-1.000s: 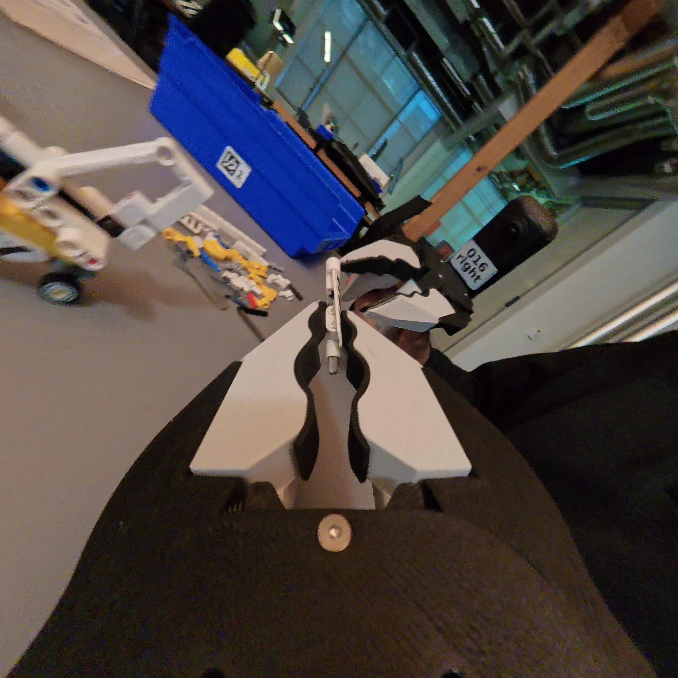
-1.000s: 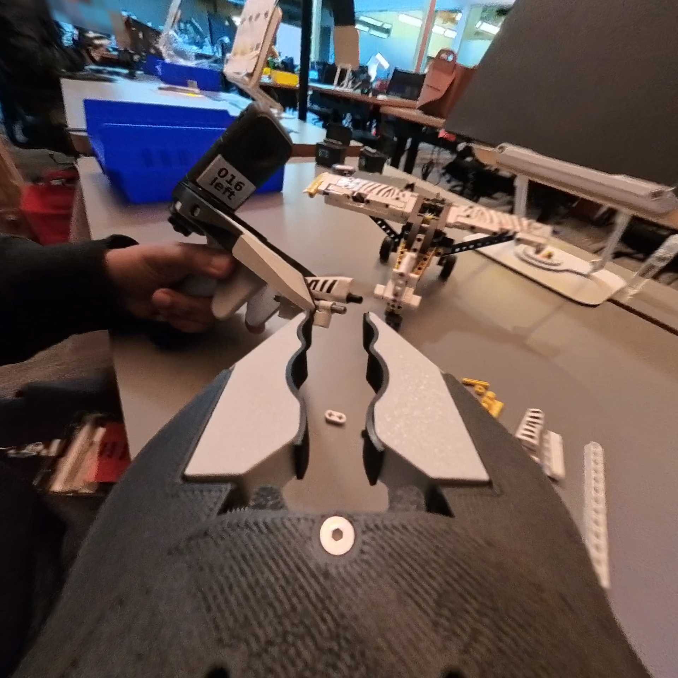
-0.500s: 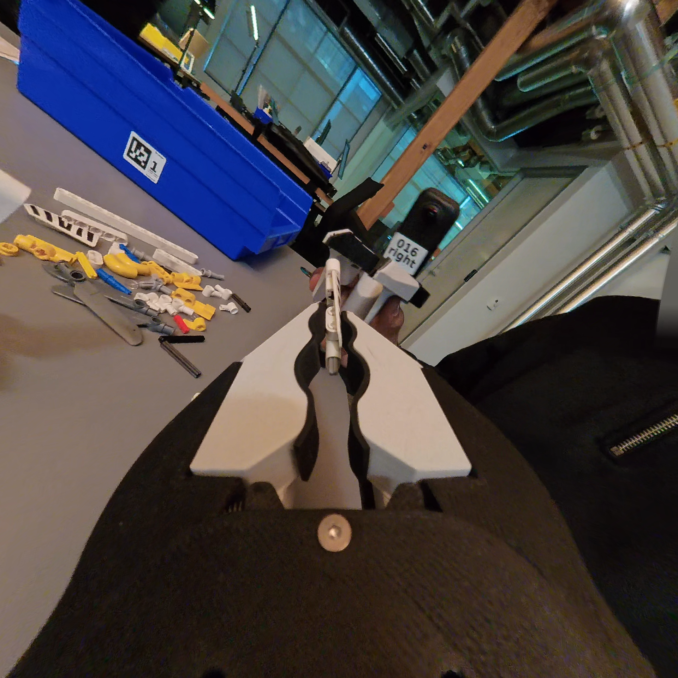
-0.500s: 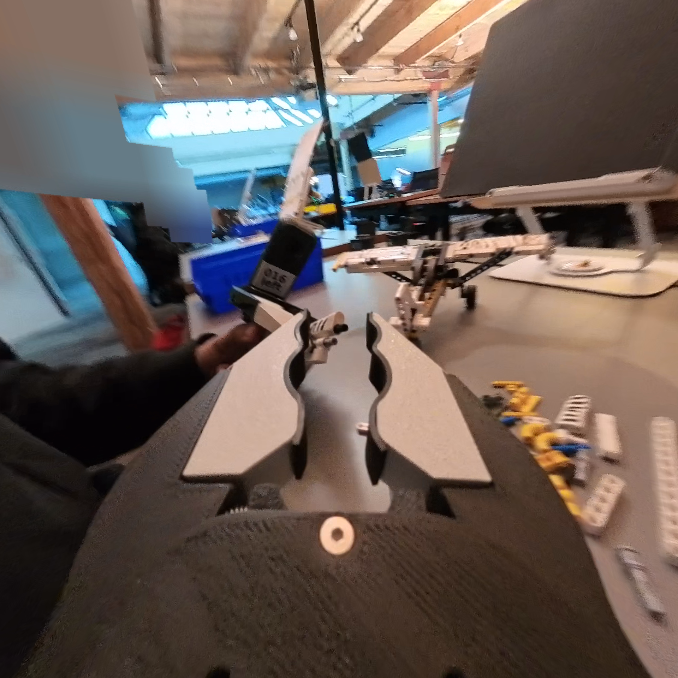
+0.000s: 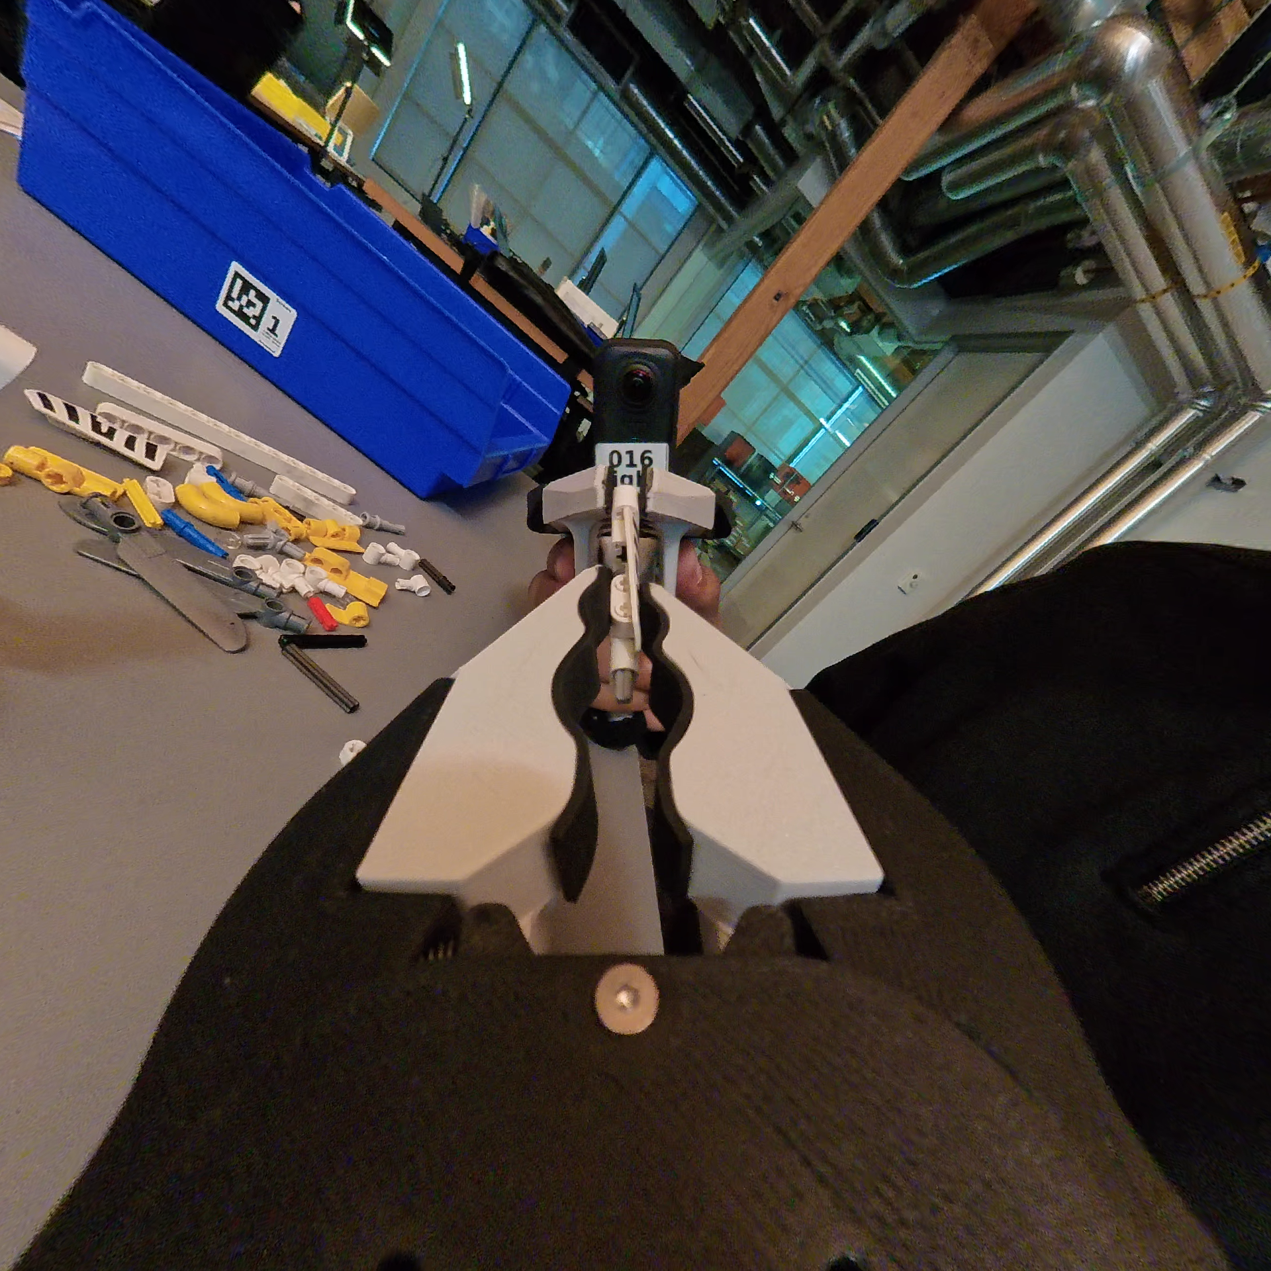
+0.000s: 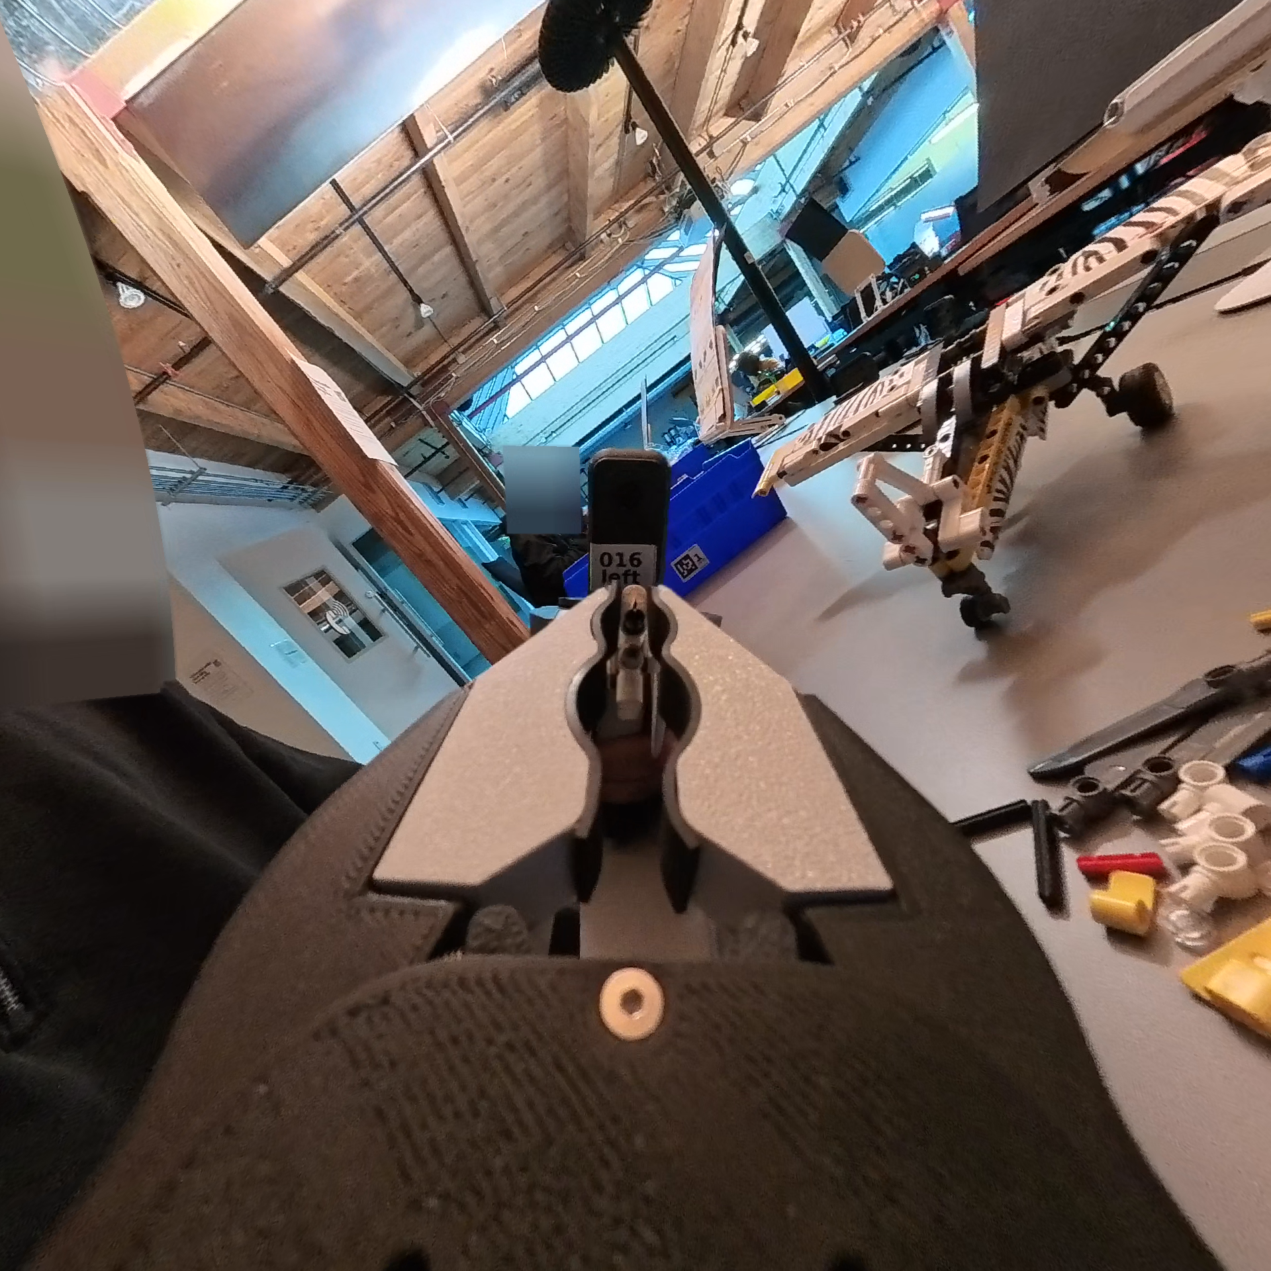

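The two handheld grippers are pointing straight at each other above the near edge of the grey table (image 5: 103,791), and both are pinching the same small white piece (image 5: 624,605): a slim building-toy part with a thin panel along one side and a grey pin (image 5: 622,684) poking out of its end.

The left gripper (image 5: 624,598) is standing almost fully closed, its dark pads pressing on the near end of the piece, with the pin hanging back into the wavy hollow between the fingers. The right gripper (image 6: 631,609) is facing it, closed to a narrow slit on the far end of that same part (image 6: 629,677) (its tips are gripping so tightly that only a sliver of the piece shows there). A hand (image 5: 694,584) is wrapping the right gripper's handle just behind the piece, and a black sleeve (image 5: 1031,722) is filling the side of the view.

On the table, well apart from the grippers, a scatter of loose parts (image 5: 275,550) is lying: yellow connectors, white connectors, long white beams, grey blades, black axles, a red pin. Behind them a blue bin (image 5: 344,289) is sitting with a square marker on its wall. Off to the right side, a half-built model plane (image 6: 997,385), white with black stripes, is standing on its wheels.
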`<state>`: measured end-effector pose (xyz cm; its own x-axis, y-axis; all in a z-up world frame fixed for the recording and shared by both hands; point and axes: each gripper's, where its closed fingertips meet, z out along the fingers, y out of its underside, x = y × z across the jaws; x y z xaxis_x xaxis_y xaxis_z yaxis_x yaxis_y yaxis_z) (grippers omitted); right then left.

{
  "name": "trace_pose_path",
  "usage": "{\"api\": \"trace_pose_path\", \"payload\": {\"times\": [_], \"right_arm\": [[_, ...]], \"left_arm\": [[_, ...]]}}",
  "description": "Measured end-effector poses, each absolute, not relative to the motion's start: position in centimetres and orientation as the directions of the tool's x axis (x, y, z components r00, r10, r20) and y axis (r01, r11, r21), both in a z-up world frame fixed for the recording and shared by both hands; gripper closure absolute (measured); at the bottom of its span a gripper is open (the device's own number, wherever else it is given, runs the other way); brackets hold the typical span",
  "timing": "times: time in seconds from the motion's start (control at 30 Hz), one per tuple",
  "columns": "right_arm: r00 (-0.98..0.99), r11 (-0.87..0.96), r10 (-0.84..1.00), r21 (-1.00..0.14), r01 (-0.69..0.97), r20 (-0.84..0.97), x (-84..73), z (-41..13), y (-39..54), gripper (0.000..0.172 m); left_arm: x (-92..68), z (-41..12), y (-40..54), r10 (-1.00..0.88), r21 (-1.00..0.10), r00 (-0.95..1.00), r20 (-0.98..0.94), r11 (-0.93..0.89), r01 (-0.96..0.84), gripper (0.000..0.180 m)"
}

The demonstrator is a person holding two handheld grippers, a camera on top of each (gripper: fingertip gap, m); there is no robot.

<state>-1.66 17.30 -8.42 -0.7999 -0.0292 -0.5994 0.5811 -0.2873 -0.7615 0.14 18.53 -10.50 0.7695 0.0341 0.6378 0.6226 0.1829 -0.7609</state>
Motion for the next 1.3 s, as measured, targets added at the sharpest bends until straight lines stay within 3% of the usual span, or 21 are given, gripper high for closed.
{"api": "trace_pose_path", "payload": {"times": [0.07,0.17,0.3,0.33,0.43,0.5,0.53,0.8,1.3], "right_arm": [[-0.794,-0.282,-0.026,-0.758,0.588,-0.607,-1.7,-8.6,17.2,0.168],[-0.779,-0.278,-0.029,-0.744,0.608,-0.626,-1.9,-8.8,17.2,0.168],[-0.77,-0.253,-0.047,-0.738,0.625,-0.636,-1.7,-9.0,16.8,0.168],[-0.771,-0.251,-0.045,-0.74,0.624,-0.635,-1.7,-9.0,16.8,0.168],[-0.769,-0.261,-0.04,-0.736,0.624,-0.638,-1.8,-9.0,16.8,0.167],[-0.766,-0.291,-0.061,-0.723,0.627,-0.64,-1.9,-8.6,17.1,0.146],[-0.762,-0.302,-0.076,-0.714,0.632,-0.643,-2.0,-8.5,17.2,0.146],[-0.758,-0.26,-0.043,-0.725,0.638,-0.651,-1.8,-9.1,16.1,0.167],[-0.799,-0.37,0.018,-0.747,0.553,-0.601,-2.3,-8.0,17.1,0.169]], "left_arm": [[0.1,-10.4,18.5,0.033,-0.761,0.771,0.636,0.193,0.62,0.175],[0.4,-10.0,18.3,-0.009,-0.752,0.77,0.638,0.21,0.625,0.154],[-0.1,-10.2,18.2,0.01,-0.735,0.754,0.657,0.23,0.638,0.165],[-0.4,-10.3,18.1,0.023,-0.728,0.745,0.667,0.236,0.644,0.176],[-0.5,-10.4,18.1,0.026,-0.722,0.739,0.673,0.236,0.65,0.176],[-0.8,-10.4,18.0,0.042,-0.719,0.735,0.677,0.25,0.648,0.176],[-1.0,-10.4,17.8,0.046,-0.712,0.729,0.683,0.265,0.65,0.176],[-1.0,-10.2,17.7,0.03,-0.707,0.729,0.684,0.273,0.653,0.176],[-1.0,-9.5,18.5,0.021,-0.677,0.714,0.7,0.34,0.653,0.174]]}}
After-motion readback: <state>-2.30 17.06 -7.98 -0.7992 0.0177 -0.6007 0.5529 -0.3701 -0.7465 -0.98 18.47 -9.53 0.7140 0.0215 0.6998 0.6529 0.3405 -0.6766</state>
